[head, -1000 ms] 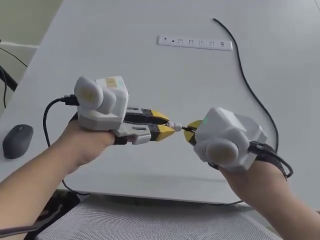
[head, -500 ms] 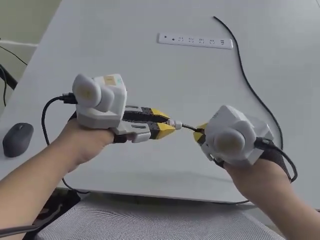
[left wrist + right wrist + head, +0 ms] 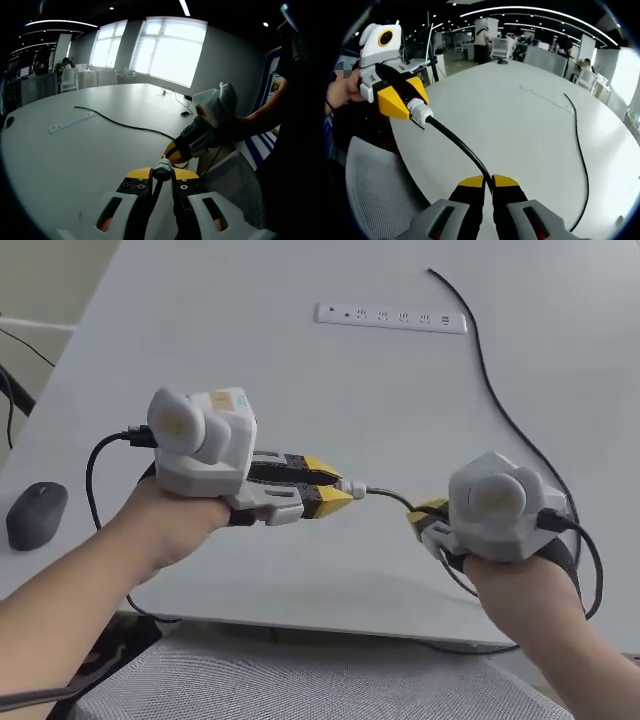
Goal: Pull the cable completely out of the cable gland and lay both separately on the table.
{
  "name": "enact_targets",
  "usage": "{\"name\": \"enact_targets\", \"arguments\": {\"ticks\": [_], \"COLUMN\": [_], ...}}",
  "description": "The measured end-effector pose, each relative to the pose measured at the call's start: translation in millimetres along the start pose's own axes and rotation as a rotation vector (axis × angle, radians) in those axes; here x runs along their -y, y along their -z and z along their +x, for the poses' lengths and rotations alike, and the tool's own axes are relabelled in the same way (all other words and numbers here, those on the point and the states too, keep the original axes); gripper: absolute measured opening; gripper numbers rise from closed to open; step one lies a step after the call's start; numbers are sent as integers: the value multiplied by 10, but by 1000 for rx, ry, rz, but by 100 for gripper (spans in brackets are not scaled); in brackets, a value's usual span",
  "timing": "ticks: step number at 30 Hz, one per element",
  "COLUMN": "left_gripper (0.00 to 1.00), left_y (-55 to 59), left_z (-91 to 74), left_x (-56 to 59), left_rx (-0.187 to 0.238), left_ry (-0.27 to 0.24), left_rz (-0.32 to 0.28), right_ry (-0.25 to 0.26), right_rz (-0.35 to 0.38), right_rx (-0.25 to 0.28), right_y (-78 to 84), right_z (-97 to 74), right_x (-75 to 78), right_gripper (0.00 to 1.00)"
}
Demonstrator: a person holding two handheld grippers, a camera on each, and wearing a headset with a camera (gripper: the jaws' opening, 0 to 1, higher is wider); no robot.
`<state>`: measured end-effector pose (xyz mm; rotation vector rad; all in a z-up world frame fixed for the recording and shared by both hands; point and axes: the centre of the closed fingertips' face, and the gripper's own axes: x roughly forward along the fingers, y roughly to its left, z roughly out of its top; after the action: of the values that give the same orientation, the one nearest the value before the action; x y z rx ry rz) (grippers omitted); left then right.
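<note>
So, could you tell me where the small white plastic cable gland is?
In the head view the white cable gland sits clamped in the left gripper, above the table's near edge, left of the right gripper.

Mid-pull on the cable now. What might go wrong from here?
1. The right gripper pinches the cable at its very jaw tips; it may slip through.
2. The cable gland sits at the tips of the left gripper and may twist loose.
3. Both hang near the table edge; a dropped part may miss it.

Black cable, white cable gland
</note>
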<state>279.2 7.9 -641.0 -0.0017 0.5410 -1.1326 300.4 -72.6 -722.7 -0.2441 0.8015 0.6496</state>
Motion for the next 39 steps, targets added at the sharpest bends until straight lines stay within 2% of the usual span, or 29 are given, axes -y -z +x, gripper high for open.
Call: {"name": "enact_targets", "arguments": {"ticks": [5,8,13,17,23,25,26,28,30,31,32,33,35,37,39], "left_gripper": [15,15,15,15,15,15,15,15,15,15,15,15,15,15,15], "left_y": [-2,-10,10,11,-5,-3,-3,-8,-10,-8,-2,-1,-5,-2,-1], "left_z": [9,2,6,7,-19,-23,-25,-29,-32,-33,-35,-36,-42,-46,-45], "left_x": [-7,-20,-19,-23,-59,-65,-67,-69,-68,-66,-64,-62,-60,-61,-62], "left_rx": [1,4,-2,0,4,3,4,6,6,4,1,0,4,3,2], "left_ry": [-1,-3,-3,-4,-14,-17,-18,-20,-19,-18,-19,-18,-18,-19,-18], "left_rz": [-1,-3,-4,-7,-11,-10,-12,-13,-15,-15,-10,-10,-14,-18,-15], "right_ry": [9,21,13,9,10,11,13,-1,-6,-33,-31,-19,-26,-61,-63], "right_rz": [143,149,202,211,158,150,144,82,29,0,-21,-101,-220,-300,-392], "right_rx": [-18,-30,-18,-13,28,57,56,82,113,121,136,162,173,174,161], "right_y": [139,225,254,248,163,94,81,8,-95,-163,-229,-346,-486,-588,-635], "right_z": [41,61,52,58,-13,-51,-80,-133,-211,-271,-318,-384,-449,-455,-434], "right_x": [115,201,217,202,203,211,203,158,103,19,-3,-28,-141,-303,-395], "right_gripper": [0,0,0,0,2,9,12,14,22,25,28,28,28,28,27]}}
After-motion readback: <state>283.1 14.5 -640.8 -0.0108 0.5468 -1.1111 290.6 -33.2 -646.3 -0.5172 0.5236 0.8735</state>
